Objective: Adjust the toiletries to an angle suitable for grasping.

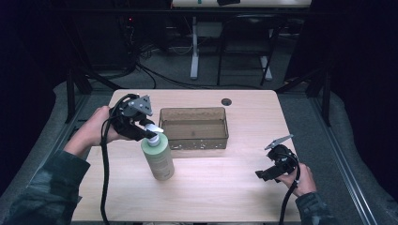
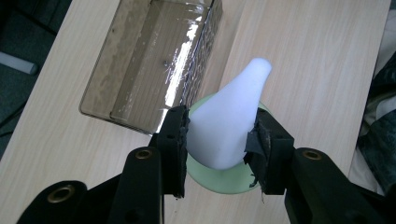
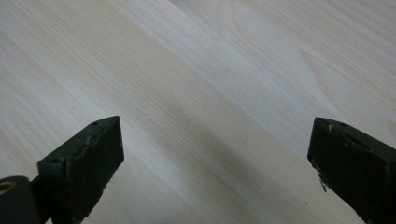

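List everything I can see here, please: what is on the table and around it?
pump bottle: one, pale green with a white pump head, standing upright on the table, left of centre.
storage bin: one, clear brown plastic, open-topped, just behind and to the right of the bottle.
table: one, light wood, with a small dark round hole near its far edge.
desk legs: white, on the floor behind the table.
left gripper: one, black, fingers shut on the pump head.
right gripper: one, black, open above bare table at the right.
sleeves: two, dark patterned.
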`<state>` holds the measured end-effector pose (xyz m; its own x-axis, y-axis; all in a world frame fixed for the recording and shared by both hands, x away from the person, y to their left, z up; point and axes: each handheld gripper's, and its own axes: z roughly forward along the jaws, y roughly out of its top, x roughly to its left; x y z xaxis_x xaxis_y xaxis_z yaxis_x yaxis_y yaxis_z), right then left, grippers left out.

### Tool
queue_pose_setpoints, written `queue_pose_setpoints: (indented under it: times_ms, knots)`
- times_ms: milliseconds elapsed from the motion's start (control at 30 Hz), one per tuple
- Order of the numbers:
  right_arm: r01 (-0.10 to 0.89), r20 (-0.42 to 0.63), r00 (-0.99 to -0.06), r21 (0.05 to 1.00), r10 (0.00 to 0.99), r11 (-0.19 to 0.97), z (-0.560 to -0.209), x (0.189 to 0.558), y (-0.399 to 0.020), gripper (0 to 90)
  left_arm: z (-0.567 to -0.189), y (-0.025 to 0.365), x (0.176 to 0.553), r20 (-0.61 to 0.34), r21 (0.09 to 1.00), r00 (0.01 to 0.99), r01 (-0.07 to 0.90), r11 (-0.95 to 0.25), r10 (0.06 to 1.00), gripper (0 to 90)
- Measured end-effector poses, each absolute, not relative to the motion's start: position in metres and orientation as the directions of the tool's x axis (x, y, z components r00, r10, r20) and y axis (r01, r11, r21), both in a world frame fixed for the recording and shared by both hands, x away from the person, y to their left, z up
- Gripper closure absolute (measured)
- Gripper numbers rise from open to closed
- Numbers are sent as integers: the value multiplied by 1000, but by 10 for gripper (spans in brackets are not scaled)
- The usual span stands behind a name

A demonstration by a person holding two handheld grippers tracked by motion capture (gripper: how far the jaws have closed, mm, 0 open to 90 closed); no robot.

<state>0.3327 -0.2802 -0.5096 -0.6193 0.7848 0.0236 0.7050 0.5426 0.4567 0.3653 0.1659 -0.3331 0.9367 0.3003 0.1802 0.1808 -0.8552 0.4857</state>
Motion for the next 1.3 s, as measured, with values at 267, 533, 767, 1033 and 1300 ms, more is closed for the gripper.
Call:
queue_pose_setpoints:
  times_ms: [267, 533, 767, 1033, 1300]
  knots:
    - [705, 26, -618, 459, 786, 540, -510, 333, -280, 32, -333, 158, 367, 187, 486, 920, 219, -846, 346, 611]
    - [709, 31, -614, 462, 789, 533, -510, 332, -280, 32, -334, 153, 369, 176, 492, 904, 262, -830, 390, 610]
    - [708, 33, -618, 459, 786, 537, -510, 332, -279, 31, -336, 159, 373, 125, 530, 915, 266, -805, 384, 559]
    - [712, 35, -611, 459, 791, 531, -510, 331, -280, 31, -338, 161, 379, 95, 545, 924, 262, -796, 369, 538]
    - [715, 39, -608, 462, 793, 526, -509, 331, -280, 30, -344, 160, 380, 78, 548, 930, 261, -794, 360, 606]
